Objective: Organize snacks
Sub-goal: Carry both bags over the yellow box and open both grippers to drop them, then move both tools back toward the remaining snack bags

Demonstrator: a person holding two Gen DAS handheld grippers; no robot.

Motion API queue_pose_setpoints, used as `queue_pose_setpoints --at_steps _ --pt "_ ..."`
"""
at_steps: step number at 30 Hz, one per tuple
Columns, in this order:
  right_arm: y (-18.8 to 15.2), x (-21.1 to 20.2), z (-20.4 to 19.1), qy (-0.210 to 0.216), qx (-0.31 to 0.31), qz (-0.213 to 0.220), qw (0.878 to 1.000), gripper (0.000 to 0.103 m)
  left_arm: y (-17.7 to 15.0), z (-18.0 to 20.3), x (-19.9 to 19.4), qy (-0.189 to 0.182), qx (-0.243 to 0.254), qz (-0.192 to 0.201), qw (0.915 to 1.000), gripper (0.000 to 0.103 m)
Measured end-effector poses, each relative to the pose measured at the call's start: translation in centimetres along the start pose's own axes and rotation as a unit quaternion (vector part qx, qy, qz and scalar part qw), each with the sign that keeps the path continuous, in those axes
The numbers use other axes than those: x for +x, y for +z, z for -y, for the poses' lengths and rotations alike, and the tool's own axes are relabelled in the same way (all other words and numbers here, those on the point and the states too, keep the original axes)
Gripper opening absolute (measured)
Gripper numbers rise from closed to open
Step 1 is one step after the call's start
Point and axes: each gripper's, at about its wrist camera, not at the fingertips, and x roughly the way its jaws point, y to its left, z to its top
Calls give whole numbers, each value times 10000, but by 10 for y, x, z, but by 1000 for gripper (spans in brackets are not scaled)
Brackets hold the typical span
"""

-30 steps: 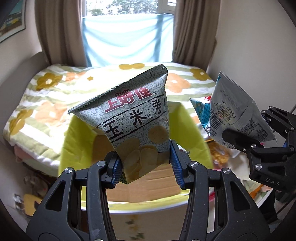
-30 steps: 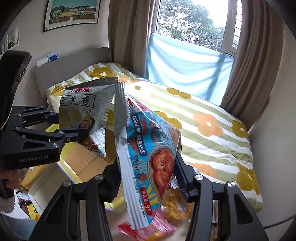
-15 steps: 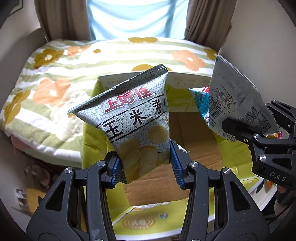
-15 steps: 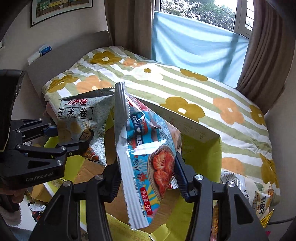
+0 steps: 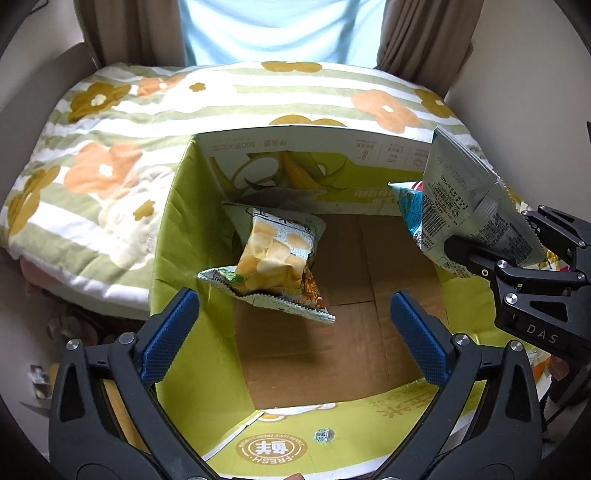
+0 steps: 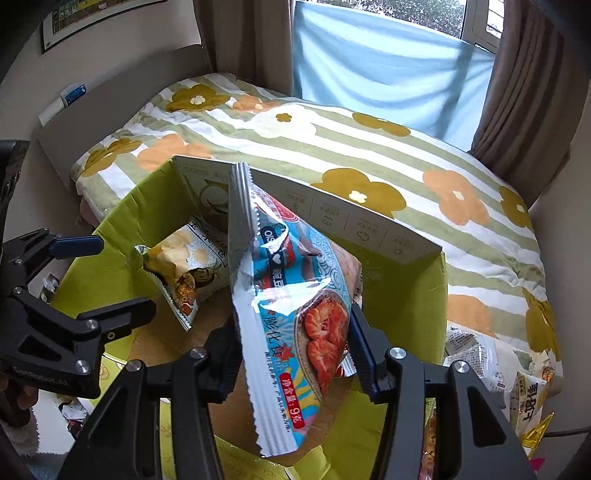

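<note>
A home bedroom: a bed point(image 6: 369, 155) under a flowered striped quilt, brown curtains point(image 6: 243, 40) flanking the window point(image 6: 476, 22).

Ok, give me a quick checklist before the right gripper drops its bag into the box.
1. Left gripper open and free of its snack: ok, the fingers stand wide apart.
2. Corn chip bag inside the green box: ok; whether it has settled on the cardboard floor, cannot tell.
3. Right gripper shut on the shrimp cracker bag: ok.
4. Shrimp cracker bag over the box opening: ok, it hangs above the right side.
5. Bare floor beside the corn chip bag: ok.
6. Left gripper out of the drop path: cannot tell, it hovers over the box.
</note>
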Motion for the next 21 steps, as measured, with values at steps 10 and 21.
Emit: queue_pose_setpoints --at_steps 10,21 --pt "0 3 -5 -206 -233 61 9995 96 -8 5 -15 86 21 131 9999 102" --pt "-19 -18 -6 -96 -4 20 10000 102 -25 0 -37 125 -76 253 9996 102"
